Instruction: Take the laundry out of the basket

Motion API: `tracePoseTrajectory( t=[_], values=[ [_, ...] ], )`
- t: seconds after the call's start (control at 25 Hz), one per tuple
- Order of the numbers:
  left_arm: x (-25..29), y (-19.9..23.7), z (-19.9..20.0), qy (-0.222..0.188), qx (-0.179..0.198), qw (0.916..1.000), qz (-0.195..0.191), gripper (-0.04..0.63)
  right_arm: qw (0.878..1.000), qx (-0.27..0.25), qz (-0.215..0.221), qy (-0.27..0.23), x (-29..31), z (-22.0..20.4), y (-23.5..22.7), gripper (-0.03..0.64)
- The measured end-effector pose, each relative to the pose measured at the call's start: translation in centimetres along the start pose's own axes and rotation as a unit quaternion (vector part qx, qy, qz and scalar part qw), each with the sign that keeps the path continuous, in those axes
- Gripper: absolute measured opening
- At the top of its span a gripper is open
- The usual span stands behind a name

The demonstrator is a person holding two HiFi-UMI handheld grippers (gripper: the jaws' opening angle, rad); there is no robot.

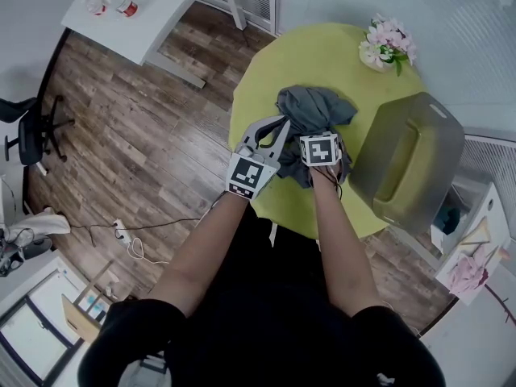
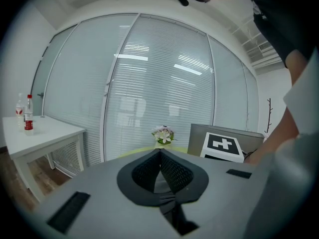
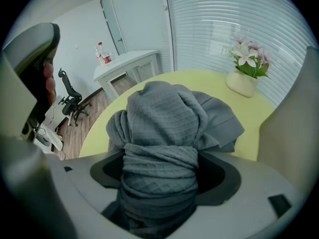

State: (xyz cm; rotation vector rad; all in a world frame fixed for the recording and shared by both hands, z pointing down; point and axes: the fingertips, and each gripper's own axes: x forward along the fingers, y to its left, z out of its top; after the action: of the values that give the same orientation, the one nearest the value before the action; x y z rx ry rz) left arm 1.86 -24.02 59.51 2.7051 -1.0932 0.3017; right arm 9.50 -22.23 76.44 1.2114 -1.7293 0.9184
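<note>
A bundle of grey laundry (image 1: pixel 313 111) lies on the round yellow-green table (image 1: pixel 266 71), left of the olive basket (image 1: pixel 407 164), which stands tilted at the table's right edge. My right gripper (image 3: pixel 159 156) is shut on a thick roll of this quilted grey cloth (image 3: pixel 162 118); in the head view only its marker cube (image 1: pixel 319 148) shows, with the jaws hidden under the fabric. My left gripper (image 1: pixel 272 135) sits just left of the bundle, its tip at the cloth's edge. In the left gripper view its jaws (image 2: pixel 160 153) meet at the tip with nothing seen between them.
A pot of pink flowers (image 1: pixel 387 47) stands at the table's far side. A white desk (image 1: pixel 145 6) with bottles is at the far left, an office chair (image 1: pixel 32 131) and floor cables (image 1: pixel 129 236) to the left. Window blinds (image 2: pixel 159 83) lie beyond the table.
</note>
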Motion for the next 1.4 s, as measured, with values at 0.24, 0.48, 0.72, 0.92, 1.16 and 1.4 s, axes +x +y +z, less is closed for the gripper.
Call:
tracePoseTrajectory(
  t=[0.24, 0.48, 0.72, 0.92, 1.16, 1.4],
  values=[
    [0.1, -0.3, 1.5, -0.007, 0.010, 0.9999, -0.008, 0.003, 0.998, 0.005, -0.002, -0.061, -4.6, 1.8, 0.2, 0.382],
    [-1.4, -1.1, 4.3, -0.018, 0.001, 0.9998, -0.012, 0.003, 0.982, 0.003, 0.007, -0.187, -13.0, 6.1, 0.3, 0.380],
    [-4.0, -3.6, 9.7, -0.039, 0.025, 0.9980, -0.044, 0.003, 0.943, -0.016, 0.047, -0.328, -22.8, 9.8, 1.4, 0.350],
    [-7.1, -5.6, 14.1, -0.054, 0.045, 0.9950, -0.071, 0.003, 0.889, -0.064, 0.073, -0.447, -31.4, 11.1, 3.1, 0.050],
    [-9.7, -7.3, 18.2, -0.079, 0.033, 0.9934, -0.077, 0.003, 0.847, -0.133, 0.137, -0.497, -38.6, 11.1, 6.6, 0.021],
    [-10.7, -10.0, 21.0, -0.103, 0.037, 0.9895, -0.093, 0.003, 0.839, -0.150, 0.141, -0.503, -41.0, 10.0, 7.3, 0.021]
  ],
)
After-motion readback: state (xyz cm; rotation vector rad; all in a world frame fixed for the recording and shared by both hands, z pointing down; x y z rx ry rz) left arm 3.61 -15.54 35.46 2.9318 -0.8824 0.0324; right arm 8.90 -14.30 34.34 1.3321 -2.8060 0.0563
